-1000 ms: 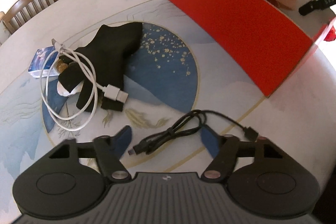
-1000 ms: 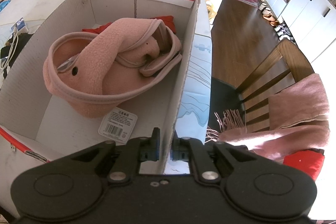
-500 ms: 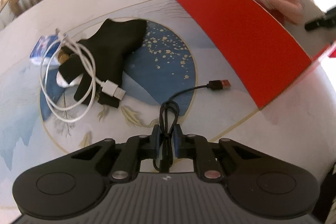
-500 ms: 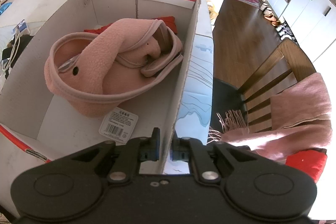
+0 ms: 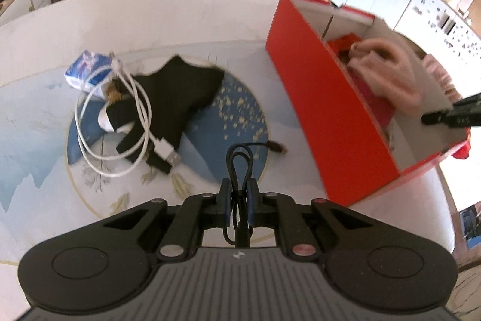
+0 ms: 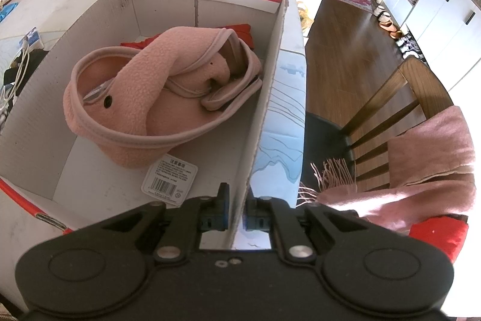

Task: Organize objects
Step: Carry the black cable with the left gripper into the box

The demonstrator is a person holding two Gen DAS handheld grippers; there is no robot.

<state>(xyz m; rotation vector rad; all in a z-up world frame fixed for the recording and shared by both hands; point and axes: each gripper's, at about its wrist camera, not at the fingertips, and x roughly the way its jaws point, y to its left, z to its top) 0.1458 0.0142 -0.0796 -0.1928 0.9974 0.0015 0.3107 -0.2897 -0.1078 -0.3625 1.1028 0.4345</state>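
Table (image 5: 186,20) beneath cable (image 5: 240,158), box (image 5: 330,110)

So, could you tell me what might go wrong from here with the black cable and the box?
The left gripper pinches only part of the bundled black cable; its free plug end trails and could catch on the red box wall. The right gripper clamps the box's thin side wall, which might bend or tilt the box if pulled.
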